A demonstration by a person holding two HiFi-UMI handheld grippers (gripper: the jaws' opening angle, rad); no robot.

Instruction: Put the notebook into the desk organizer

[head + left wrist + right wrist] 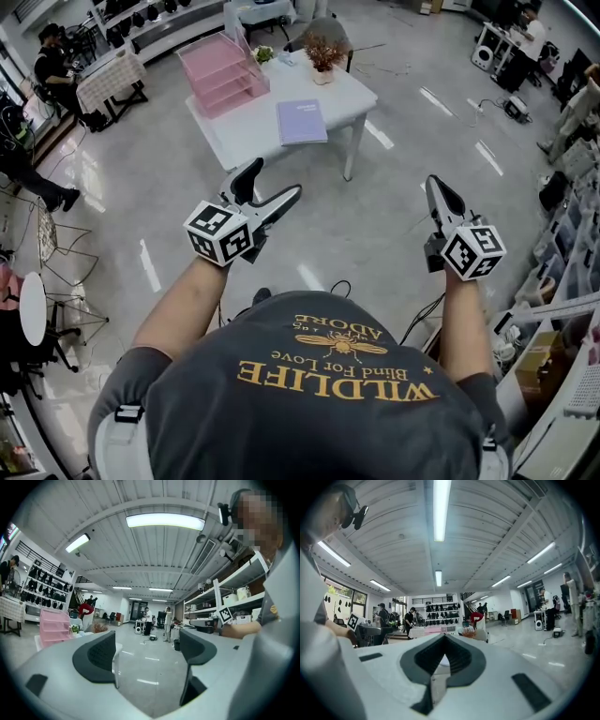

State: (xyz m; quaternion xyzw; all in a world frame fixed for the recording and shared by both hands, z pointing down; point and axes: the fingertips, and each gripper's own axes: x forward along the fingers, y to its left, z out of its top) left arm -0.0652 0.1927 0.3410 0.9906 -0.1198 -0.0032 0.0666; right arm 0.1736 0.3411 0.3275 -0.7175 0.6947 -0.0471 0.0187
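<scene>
A lilac notebook [302,122] lies flat on the white table [246,141], near its front right side. The pink tiered desk organizer [223,73] stands at the table's far left; it also shows as the pink organizer [54,627] in the left gripper view. Both grippers hang over the floor, well short of the table. My left gripper [275,180] is open, and nothing lies between its jaws [147,651]. My right gripper [434,185] is shut and empty, its tips meeting [444,639].
A potted dried plant [323,56] and a small green plant [263,54] stand at the table's back. A checkered table [111,80] with a seated person is at far left, chairs [56,281] at left, shelving [572,244] at right. Cables lie on the floor.
</scene>
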